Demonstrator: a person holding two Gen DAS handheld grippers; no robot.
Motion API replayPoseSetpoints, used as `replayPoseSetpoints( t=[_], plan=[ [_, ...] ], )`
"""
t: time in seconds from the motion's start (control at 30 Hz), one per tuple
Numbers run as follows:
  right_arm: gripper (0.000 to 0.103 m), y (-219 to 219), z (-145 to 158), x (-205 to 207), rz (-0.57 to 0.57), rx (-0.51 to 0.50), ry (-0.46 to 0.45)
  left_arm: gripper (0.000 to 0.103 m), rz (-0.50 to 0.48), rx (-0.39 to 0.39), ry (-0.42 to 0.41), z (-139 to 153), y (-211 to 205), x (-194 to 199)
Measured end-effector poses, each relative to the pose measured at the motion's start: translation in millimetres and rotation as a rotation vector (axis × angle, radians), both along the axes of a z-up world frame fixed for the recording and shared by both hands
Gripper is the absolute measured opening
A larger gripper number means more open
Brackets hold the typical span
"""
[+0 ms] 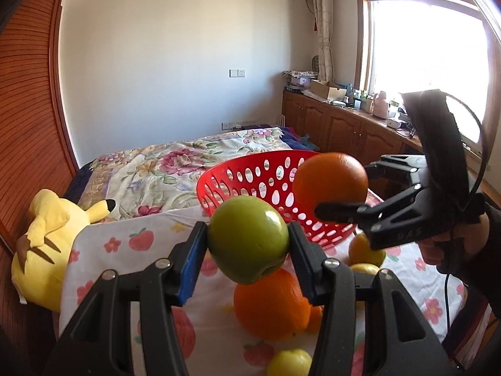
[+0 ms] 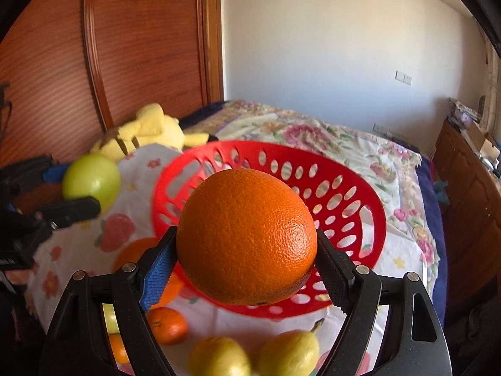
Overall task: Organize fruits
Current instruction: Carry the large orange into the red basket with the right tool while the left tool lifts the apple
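Left gripper point(image 1: 247, 242): my jaws clamp a green apple point(image 1: 248, 239) by its sides, held in the air above the cloth.
Green apple, axis: tilted; one dimpled end faces down and toward my camera, the other end is hidden.
Right gripper point(image 2: 246, 249): my jaws stand wide and grip a large orange point(image 2: 246, 239), held up in front of the red basket point(image 2: 360, 200).
Large orange, axis: round, no clear long axis; a dark navel spot shows at its underside.
Red basket: perforated, tilted with its opening toward me; it looks empty, though the orange covers part of its inside.
Loose fruit: another orange point(image 1: 271, 307), a small mandarin point(image 2: 167, 326) and yellow-green pears point(image 2: 286, 352) lie on the fruit-print cloth point(image 1: 125, 250) below my grippers, partly hidden by them.
Plush toy point(image 1: 47, 244): yellow, at the cloth's left edge.
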State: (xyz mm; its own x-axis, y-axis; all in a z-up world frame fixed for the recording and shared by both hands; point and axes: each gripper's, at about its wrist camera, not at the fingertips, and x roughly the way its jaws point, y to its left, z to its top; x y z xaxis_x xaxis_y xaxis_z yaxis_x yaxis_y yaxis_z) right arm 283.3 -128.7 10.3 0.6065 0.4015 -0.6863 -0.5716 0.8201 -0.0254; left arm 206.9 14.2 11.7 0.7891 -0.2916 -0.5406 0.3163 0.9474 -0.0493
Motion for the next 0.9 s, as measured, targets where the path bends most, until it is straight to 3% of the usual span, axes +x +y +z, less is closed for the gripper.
replayPoseSetpoints(
  t=[0.47, 0.9],
  plan=[
    [0.084, 19.8, -28.2, 44.7, 0.014, -0.115, 0.118, 0.051, -0.028, 0.019, 0.018, -6.8, -12.6, 47.7],
    [0.085, 30.0, -50.0, 58.8, 0.017, -0.187, 0.21, 0.051, -0.03, 0.01, 0.028, -13.6, -11.7, 59.6]
  ],
)
